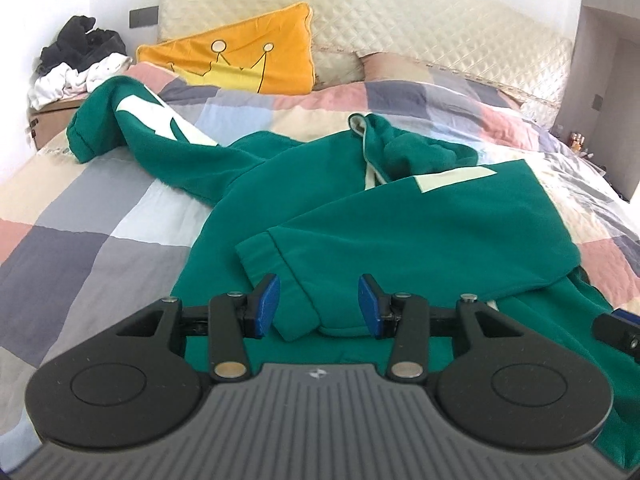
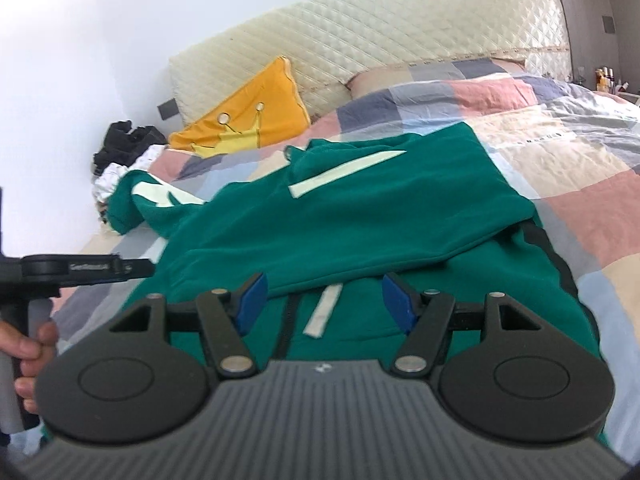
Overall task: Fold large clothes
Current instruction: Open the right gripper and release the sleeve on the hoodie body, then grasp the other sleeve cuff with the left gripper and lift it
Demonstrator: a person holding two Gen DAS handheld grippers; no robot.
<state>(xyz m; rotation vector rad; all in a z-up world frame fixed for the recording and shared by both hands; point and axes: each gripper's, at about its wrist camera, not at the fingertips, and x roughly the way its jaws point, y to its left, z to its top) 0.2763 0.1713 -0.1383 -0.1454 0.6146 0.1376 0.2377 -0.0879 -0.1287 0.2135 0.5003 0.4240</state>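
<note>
On a patchwork quilt (image 1: 80, 208), a green hoodie (image 1: 320, 184) lies half folded, one sleeve (image 1: 120, 128) trailing left and the other sleeve (image 1: 400, 232) laid across its body. The left gripper (image 1: 319, 305) and right gripper (image 2: 325, 301) hover above it, jaws apart and empty. A careless grab of the loose folded sleeve could drag it off and undo the fold.

Ahead of my claws stretches the bed (image 1: 72, 216) under its patchwork quilt. The green hoodie (image 1: 320, 200) lies straight before them, an orange crown pillow (image 1: 248, 56) beyond it against the quilted headboard (image 1: 400, 16).
</note>
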